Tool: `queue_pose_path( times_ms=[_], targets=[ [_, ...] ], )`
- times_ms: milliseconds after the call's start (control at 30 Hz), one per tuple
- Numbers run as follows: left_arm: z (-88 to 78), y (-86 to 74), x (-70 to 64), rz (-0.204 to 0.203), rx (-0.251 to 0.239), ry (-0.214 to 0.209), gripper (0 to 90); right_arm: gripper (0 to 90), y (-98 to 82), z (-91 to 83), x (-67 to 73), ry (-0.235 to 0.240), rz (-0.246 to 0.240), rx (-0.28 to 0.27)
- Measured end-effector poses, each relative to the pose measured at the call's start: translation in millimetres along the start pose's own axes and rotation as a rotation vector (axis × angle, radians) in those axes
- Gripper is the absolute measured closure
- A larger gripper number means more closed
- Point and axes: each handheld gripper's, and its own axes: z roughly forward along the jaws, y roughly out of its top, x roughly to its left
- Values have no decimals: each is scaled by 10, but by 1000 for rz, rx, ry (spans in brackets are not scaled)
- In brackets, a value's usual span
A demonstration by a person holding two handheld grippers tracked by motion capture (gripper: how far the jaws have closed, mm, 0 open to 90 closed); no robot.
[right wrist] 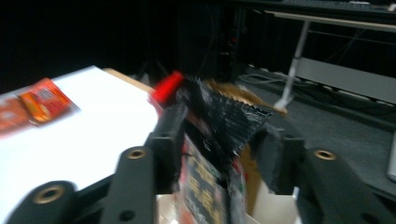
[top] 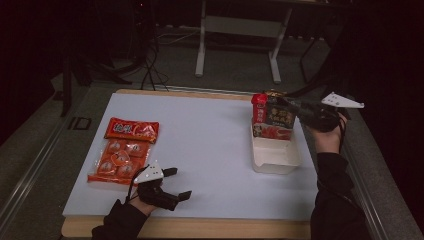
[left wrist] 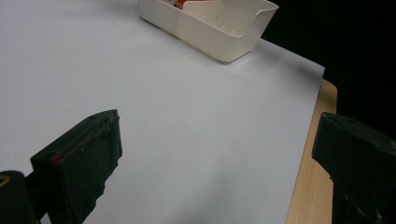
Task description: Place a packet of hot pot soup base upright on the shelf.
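A dark printed snack bag point(top: 274, 120) stands upright in the far end of a white plastic bin point(top: 276, 161) at the table's right side. My right gripper point(top: 295, 112) reaches it from the right. In the right gripper view its jaws stand on either side of the bag's crinkled top point(right wrist: 219, 116): the left jaw lies against it, the right jaw stands clear, so my right gripper point(right wrist: 224, 128) is open. A red-topped packet point(top: 259, 107) stands beside the bag. My left gripper point(top: 180, 183) rests open and empty near the front edge, with only white sheet between its jaws point(left wrist: 219, 154).
An orange multi-pack of snacks point(top: 122, 150) lies flat at the left of the white sheet point(top: 210, 140). The bin point(left wrist: 224, 42) lies ahead of my left gripper. The wooden table edge point(left wrist: 313, 177) runs along the front. A desk frame point(top: 200, 45) stands on the floor beyond.
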Motion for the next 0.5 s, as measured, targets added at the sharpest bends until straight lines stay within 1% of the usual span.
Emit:
queue_pose_path(
  times_ms=[33,67,100,133,200,233,333,367,400,433,467,500],
  targets=[
    [0,3,-2,2,2,-1,20,447,41,-8,24,-5,12,13],
    [-3,5,-2,4,-1,-4,20,432,76,-18,55,-14,2,21],
    [-7,7,-3,10,-5,-5,20,415,102,-27,83,-12,-7,22],
    [-9,9,-2,12,-5,-5,20,400,136,-43,121,-22,-17,19],
    [-16,15,7,0,-25,-17,20,386,188,-73,174,-16,-18,-2],
    [-16,15,6,-3,-30,-19,20,374,230,-96,219,-17,-28,-14],
    [-21,23,3,1,-27,-23,20,334,289,-119,281,-6,-23,-29],
    [-21,23,3,1,-27,-23,21,334,289,-119,281,-6,-23,-29],
    [-24,26,-5,5,-25,-22,21,300,313,-121,307,6,-16,-31],
    [-29,30,-11,10,-22,-26,45,272,345,-123,363,3,-22,-34],
    [-32,33,-18,10,-19,-23,45,255,358,-123,401,22,-10,-40],
    [-43,42,-28,14,-13,-12,45,227,362,-120,426,28,-5,-43]
  ],
)
